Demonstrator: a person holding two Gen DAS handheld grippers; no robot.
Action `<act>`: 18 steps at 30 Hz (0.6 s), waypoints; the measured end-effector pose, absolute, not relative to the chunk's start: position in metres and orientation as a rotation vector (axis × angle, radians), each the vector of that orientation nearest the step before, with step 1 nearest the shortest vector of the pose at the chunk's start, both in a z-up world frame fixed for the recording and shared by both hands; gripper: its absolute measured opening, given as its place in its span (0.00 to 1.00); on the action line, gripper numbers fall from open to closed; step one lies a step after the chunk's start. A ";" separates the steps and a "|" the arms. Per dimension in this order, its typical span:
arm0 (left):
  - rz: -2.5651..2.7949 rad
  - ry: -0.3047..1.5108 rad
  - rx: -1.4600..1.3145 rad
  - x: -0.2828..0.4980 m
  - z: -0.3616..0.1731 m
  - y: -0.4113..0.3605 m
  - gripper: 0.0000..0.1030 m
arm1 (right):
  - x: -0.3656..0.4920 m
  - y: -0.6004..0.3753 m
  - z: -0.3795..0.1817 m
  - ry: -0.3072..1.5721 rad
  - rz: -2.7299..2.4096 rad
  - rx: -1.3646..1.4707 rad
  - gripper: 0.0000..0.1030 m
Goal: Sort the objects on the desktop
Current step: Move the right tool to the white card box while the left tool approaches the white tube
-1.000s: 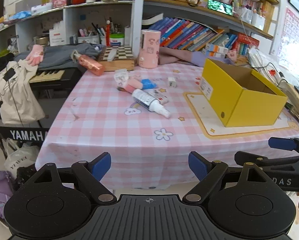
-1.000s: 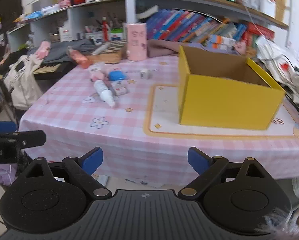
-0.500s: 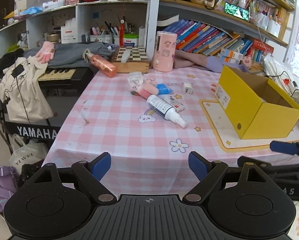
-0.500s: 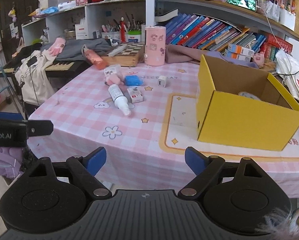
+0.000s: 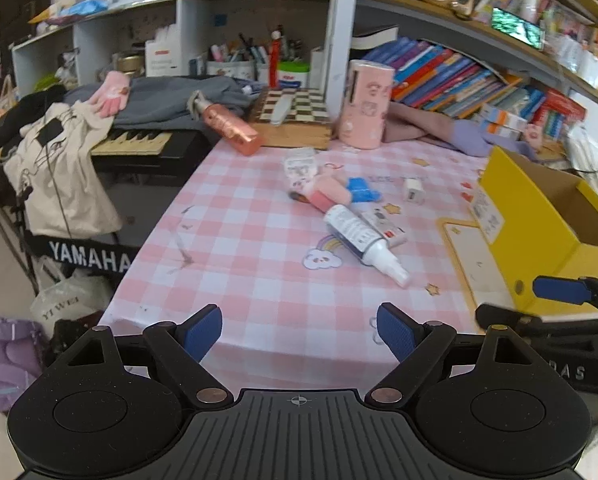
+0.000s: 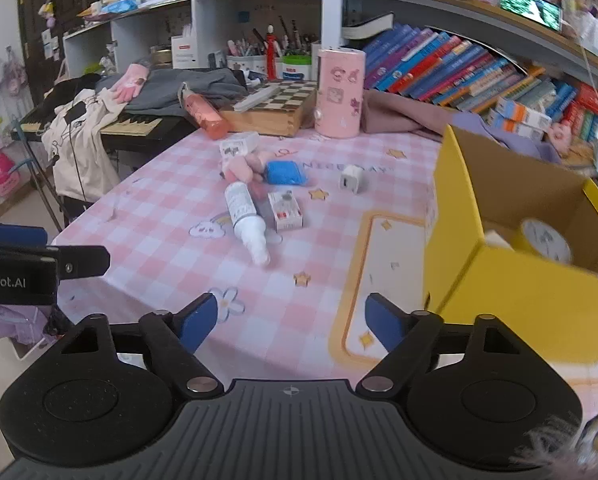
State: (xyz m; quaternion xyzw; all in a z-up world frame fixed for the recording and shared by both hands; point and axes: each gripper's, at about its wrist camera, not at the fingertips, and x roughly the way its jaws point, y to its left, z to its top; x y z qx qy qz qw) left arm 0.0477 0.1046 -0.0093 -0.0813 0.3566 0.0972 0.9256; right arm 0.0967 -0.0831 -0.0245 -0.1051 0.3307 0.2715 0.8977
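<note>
A cluster of small objects lies mid-table: a white spray bottle [image 5: 365, 242] [image 6: 246, 216], a small red-and-white box [image 6: 285, 210], a blue packet [image 5: 361, 190] [image 6: 285, 173], a pink item [image 5: 325, 194], a white charger cube [image 5: 413, 190] [image 6: 351, 179] and a clear labelled box [image 6: 239, 145]. An open yellow box [image 5: 539, 232] [image 6: 515, 264] stands at the right with a round white item inside. My left gripper [image 5: 299, 332] is open and empty over the table's near edge. My right gripper [image 6: 291, 318] is open and empty, near the yellow box.
A pink cylinder [image 5: 365, 104], a chessboard box [image 5: 295, 118] and a lying pink bottle [image 5: 229, 128] sit at the table's back. Shelves of books stand behind. A keyboard with clothes [image 5: 99, 136] stands left of the table.
Both grippers have moved forward towards the table and risen a little. The objects and the yellow box appear larger and closer. Both grippers stay open.
</note>
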 end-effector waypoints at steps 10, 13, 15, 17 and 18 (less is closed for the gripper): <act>0.269 0.728 -0.180 0.081 -0.005 0.106 0.85 | 0.160 -0.065 -0.021 0.702 0.620 -0.172 0.55; 0.285 0.726 -0.180 0.089 -0.004 0.106 0.85 | 0.176 -0.056 -0.024 0.728 0.644 -0.150 0.52; 0.299 0.728 -0.186 0.093 -0.004 0.107 0.85 | 0.185 -0.048 -0.027 0.744 0.651 -0.163 0.50; 0.312 0.734 -0.192 0.097 -0.005 0.108 0.85 | 0.193 -0.040 -0.031 0.755 0.644 -0.178 0.48; 0.318 0.737 -0.194 0.100 -0.005 0.109 0.85 | 0.197 -0.037 -0.032 0.753 0.637 -0.185 0.48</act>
